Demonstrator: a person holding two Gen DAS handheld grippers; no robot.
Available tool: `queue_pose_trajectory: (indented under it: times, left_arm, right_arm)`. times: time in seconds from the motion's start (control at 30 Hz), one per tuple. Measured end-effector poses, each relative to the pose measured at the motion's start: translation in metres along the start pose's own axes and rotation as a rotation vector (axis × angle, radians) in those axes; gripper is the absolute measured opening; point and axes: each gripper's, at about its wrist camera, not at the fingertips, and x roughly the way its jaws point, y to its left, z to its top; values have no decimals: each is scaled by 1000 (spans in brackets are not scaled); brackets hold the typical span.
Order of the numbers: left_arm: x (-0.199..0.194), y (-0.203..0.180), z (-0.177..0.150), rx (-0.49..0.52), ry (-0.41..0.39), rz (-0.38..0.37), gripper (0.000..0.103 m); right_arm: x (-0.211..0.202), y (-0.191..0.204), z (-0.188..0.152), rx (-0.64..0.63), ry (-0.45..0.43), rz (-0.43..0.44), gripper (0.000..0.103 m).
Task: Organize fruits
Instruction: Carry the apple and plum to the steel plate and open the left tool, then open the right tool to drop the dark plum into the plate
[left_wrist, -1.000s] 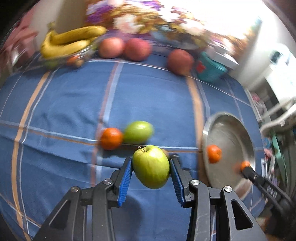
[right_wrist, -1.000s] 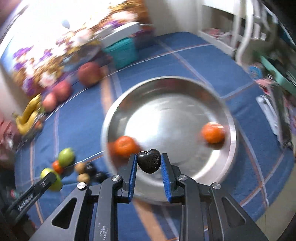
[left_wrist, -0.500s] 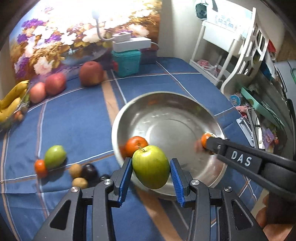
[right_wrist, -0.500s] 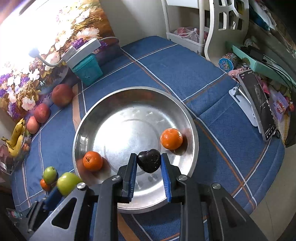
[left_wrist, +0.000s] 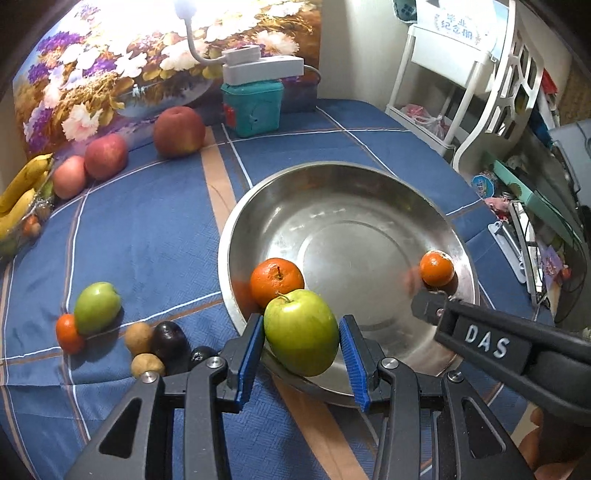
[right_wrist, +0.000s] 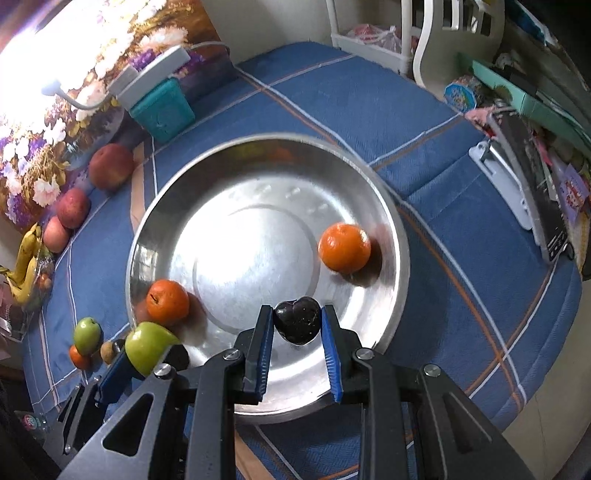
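My left gripper (left_wrist: 302, 363) is shut on a green apple (left_wrist: 301, 331) and holds it over the near left rim of a steel bowl (left_wrist: 369, 184). My right gripper (right_wrist: 297, 352) is shut on a dark plum (right_wrist: 297, 320) and holds it above the bowl's (right_wrist: 266, 147) near side. Two oranges lie in the bowl, one at the left (right_wrist: 167, 302) and one at the right (right_wrist: 344, 247). The left gripper with its apple (right_wrist: 147, 345) shows at the lower left of the right wrist view. The right gripper's arm (left_wrist: 487, 347) shows at the right of the left wrist view.
On the blue cloth left of the bowl lie a green apple (left_wrist: 96, 307), a small orange (left_wrist: 68, 333), two brown fruits (left_wrist: 138, 338) and dark plums (left_wrist: 169, 341). Three red apples (left_wrist: 179, 131), bananas (left_wrist: 18, 192) and a teal box (left_wrist: 253, 107) stand at the back.
My left gripper has swung right with the green apple, from over the cloth to the bowl's near left rim. My right gripper has moved closer over the bowl, still holding the plum.
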Motion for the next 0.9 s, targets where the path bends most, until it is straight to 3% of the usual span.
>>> queue_pose_trajectory:
  times: [0.23,0.33,0.47,0.57,0.6,0.77,0.9]
  left_arm:
    - [0,-3,0,23,4,-5,47]
    - [-3,-7,1,35,-10,2,57]
    - [-6,-7,1,45,-14,-2,58]
    - [-8,-5,2,42,-18,-2,58]
    - [-9,-4,3,37,-20,-2,58]
    - [-14,7,6,-8,-7,24,60]
    - [-16,30,9,-104,28,68,62]
  right_arm:
    - [1,0,-1,0,6,-6,27]
    - [2,0,-1,-4,6,-12,27]
    - [3,2,0,-5,9,-11,28]
    - [-1,1,1,3,-7,-12,37]
    - [-2,1,2,11,-12,-2,41]
    - [-7,1,4,12,-33,5,41]
    - [-12,3,5,9,-53,-4,42]
